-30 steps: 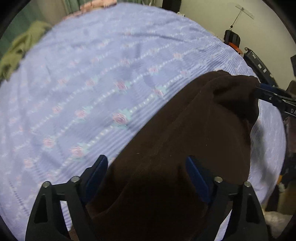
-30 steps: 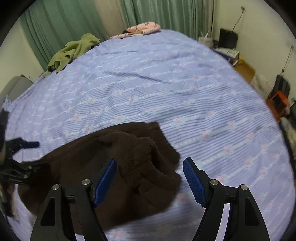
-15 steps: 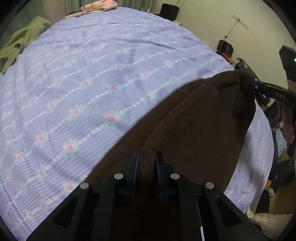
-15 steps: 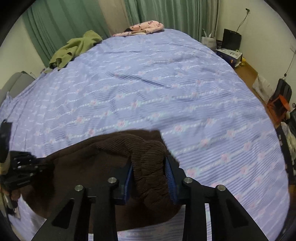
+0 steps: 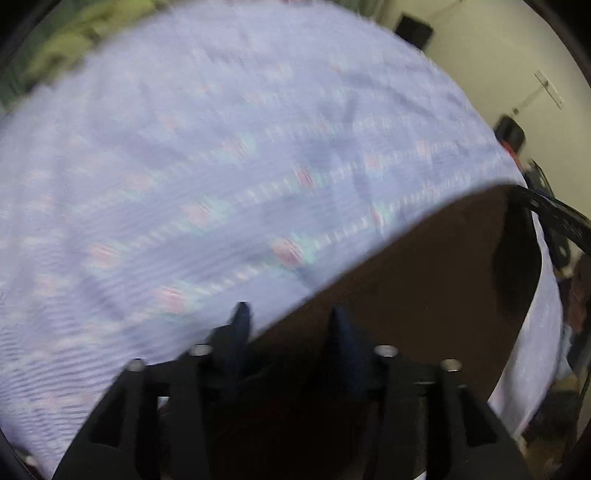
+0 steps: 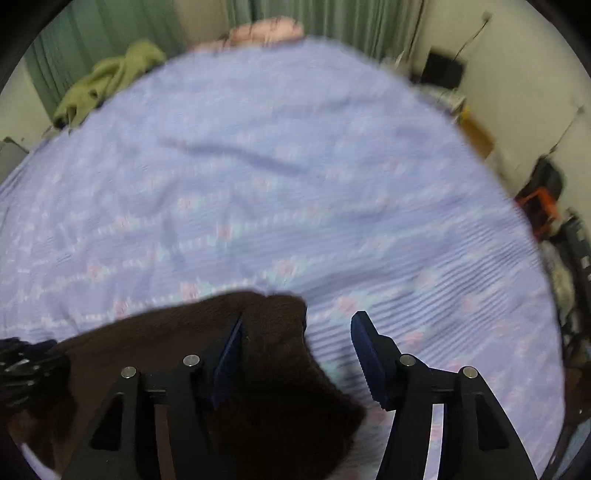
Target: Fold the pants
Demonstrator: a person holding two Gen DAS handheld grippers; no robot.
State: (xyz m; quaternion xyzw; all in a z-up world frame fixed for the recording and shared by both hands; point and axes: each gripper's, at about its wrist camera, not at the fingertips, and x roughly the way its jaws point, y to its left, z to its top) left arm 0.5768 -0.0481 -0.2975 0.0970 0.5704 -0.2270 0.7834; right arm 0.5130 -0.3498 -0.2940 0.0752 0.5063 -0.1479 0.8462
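The dark brown pants (image 5: 424,280) lie on the lilac flowered bedspread (image 5: 221,166), near its front edge. In the left wrist view my left gripper (image 5: 291,317) has its jaws a hand's width apart, with the pants' edge between them. The right gripper's tip shows at the pants' far corner (image 5: 546,210). In the right wrist view my right gripper (image 6: 299,332) is open; a bunched corner of the pants (image 6: 273,332) lies between its fingers against the left pad. The left gripper shows at the left edge (image 6: 26,365). Both views are blurred.
An olive green garment (image 6: 110,81) and a pink garment (image 6: 266,31) lie at the bed's far side by green curtains. Black and orange items (image 6: 539,192) stand on the floor to the right of the bed.
Both grippers were open a second ago, shut on the pants half a second ago, and now stand open again. The pants look flatter and the views have shifted.
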